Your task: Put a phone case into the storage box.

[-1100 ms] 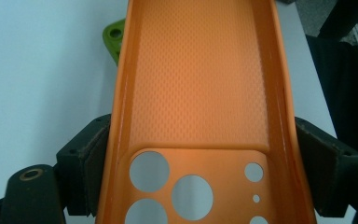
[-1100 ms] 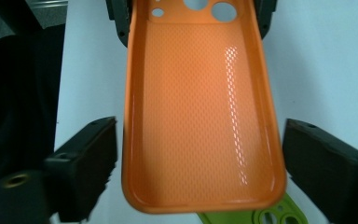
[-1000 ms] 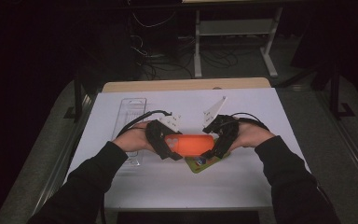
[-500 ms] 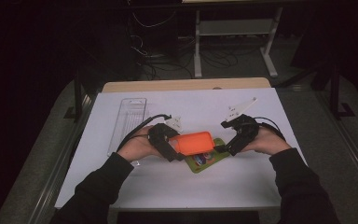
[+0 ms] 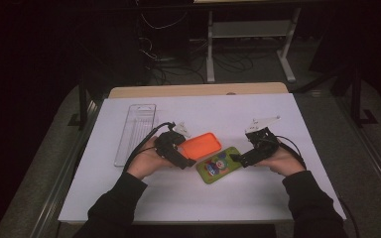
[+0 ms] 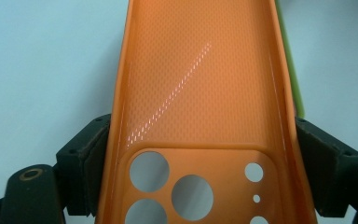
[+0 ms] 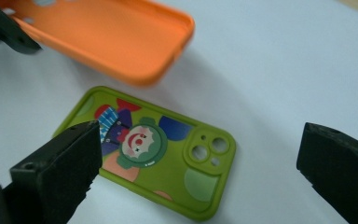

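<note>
An orange phone case (image 5: 199,146) hangs just above the white table, hollow side up, camera holes toward the left hand. My left gripper (image 5: 178,153) is shut on it; in the left gripper view the two pads (image 6: 88,163) press the case's (image 6: 200,84) long sides. A green phone case (image 5: 219,164) with a clown picture lies flat beside it, partly under its near edge. My right gripper (image 5: 238,159) hovers at the green case's right end. Its jaws stand wide open around the green case (image 7: 158,149) without touching it. The orange case (image 7: 112,32) shows beyond.
A clear plastic tray (image 5: 136,131) lies at the back left of the white table sheet (image 5: 278,198). A wooden strip (image 5: 198,90) runs along the far edge. Cables and a metal stand (image 5: 248,44) sit on the dark floor beyond.
The right gripper has let go of the orange case, moved right and sunk toward the green case. The left gripper keeps the orange case, nearly still.
</note>
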The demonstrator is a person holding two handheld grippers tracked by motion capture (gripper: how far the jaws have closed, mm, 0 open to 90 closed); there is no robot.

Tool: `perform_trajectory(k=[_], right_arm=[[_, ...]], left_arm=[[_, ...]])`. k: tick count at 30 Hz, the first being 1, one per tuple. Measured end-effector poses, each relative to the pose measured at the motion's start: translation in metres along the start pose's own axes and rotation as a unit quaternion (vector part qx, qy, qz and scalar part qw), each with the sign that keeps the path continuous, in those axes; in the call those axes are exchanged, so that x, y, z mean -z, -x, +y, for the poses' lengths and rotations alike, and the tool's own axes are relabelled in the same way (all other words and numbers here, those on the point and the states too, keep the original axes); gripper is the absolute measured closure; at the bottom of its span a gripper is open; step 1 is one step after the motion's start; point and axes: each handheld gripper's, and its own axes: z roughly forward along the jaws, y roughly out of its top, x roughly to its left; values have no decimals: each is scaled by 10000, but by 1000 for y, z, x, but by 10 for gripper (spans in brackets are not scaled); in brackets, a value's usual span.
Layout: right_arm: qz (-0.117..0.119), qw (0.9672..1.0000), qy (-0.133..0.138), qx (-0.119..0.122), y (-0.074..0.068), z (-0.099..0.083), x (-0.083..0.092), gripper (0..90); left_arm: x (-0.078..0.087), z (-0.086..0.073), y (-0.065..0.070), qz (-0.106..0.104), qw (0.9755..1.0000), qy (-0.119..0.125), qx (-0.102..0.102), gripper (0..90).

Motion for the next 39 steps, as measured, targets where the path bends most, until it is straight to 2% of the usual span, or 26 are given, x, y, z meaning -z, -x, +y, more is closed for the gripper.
perform_trajectory(k=[1, 2, 3, 4, 5, 6, 7, 9, 12, 13, 17, 18, 19, 21, 23, 25, 26, 27, 28, 29, 32, 33, 36, 37, 39], right_arm=[[-151, 9996, 120, -199, -4, -5, -4, 0], [-151, 9996, 120, -199, -4, -5, -4, 0], [-219, 9983, 285, -453, -9, -10, -6, 0], [-219, 9983, 285, -453, -9, -10, -6, 0], [-256, 9967, 433, -638, -13, -13, -7, 0], [-256, 9967, 433, -638, -13, -13, -7, 0], [-288, 9950, 586, -757, -16, -15, -6, 0], [-278, 9941, 624, -845, -18, -16, -6, 0], [-360, 9933, 705, -840, -23, -18, -8, 0], [-397, 9934, 712, -806, -25, -18, -10, 0], [-532, 9933, 742, -715, -29, -19, -15, 0], [-532, 9933, 742, -715, -29, -19, -15, 0], [-614, 9931, 731, -682, -30, -20, -16, 0], [-635, 9931, 719, -675, -31, -20, -16, 0], [-695, 9927, 749, -634, -32, -20, -17, 0], [-872, 9919, 790, -475, -34, -19, -17, 0], [-872, 9919, 790, -475, -34, -19, -17, 0], [-958, 9923, 714, -313, -36, -19, -17, 0], [-958, 9923, 714, -313, -36, -19, -17, 0], [-1031, 9925, 638, -123, -38, -19, -19, 0], [-1074, 9924, 602, -24, -40, -18, -20, 0], [-1160, 9917, 543, 123, -41, -18, -20, 0], [-1215, 9908, 550, 213, -42, -17, -20, 0], [-1298, 9894, 565, 335, -42, -17, -19, 0], [-1363, 9881, 572, 425, -43, -16, -19, 0]], left_arm=[[3, -1, -3, -6, 10000, -46, 63, 160], [3, -1, -3, -6, 10000, -46, 63, 160], [2, -2, -2, -19, 9999, 17, 163, 160], [2, -2, -2, -19, 9999, 17, 163, 160], [2, -2, -1, -12, 10000, -60, 72, 160], [2, -2, -1, -12, 10000, -60, 72, 160], [2, -2, 1, -9, 9999, -52, 88, 160], [3, -1, 1, -2, 9999, -60, 88, 160], [3, 0, 4, -13, 9999, -52, 147, 160], [3, 1, 4, 6, 9999, -52, 122, 160], [2, 1, 6, -4, 9997, 37, 241, 159], [2, 1, 6, -4, 9997, 37, 241, 159], [3, 1, 4, 1, 9999, -44, 136, 159], [3, 0, 3, -8, 9998, -1, 211, 159], [4, 0, 3, -4, 9999, -41, 158, 159], [5, 0, 2, -1, 9999, -13, 170, 159], [5, 0, 2, -1, 9999, -13, 170, 159], [6, -1, 2, -14, 9998, 13, 213, 159], [6, -1, 2, -14, 9998, 13, 213, 159], [6, -1, 1, 8, 9999, -23, 167, 159], [6, -2, 1, -6, 9998, -20, 185, 159], [7, -2, 1, 0, 9998, -4, 197, 159], [8, -2, 1, 13, 9998, 14, 186, 159], [8, -2, 1, 10, 9998, 10, 214, 159], [8, -2, 1, 9, 9998, 14, 222, 159]])
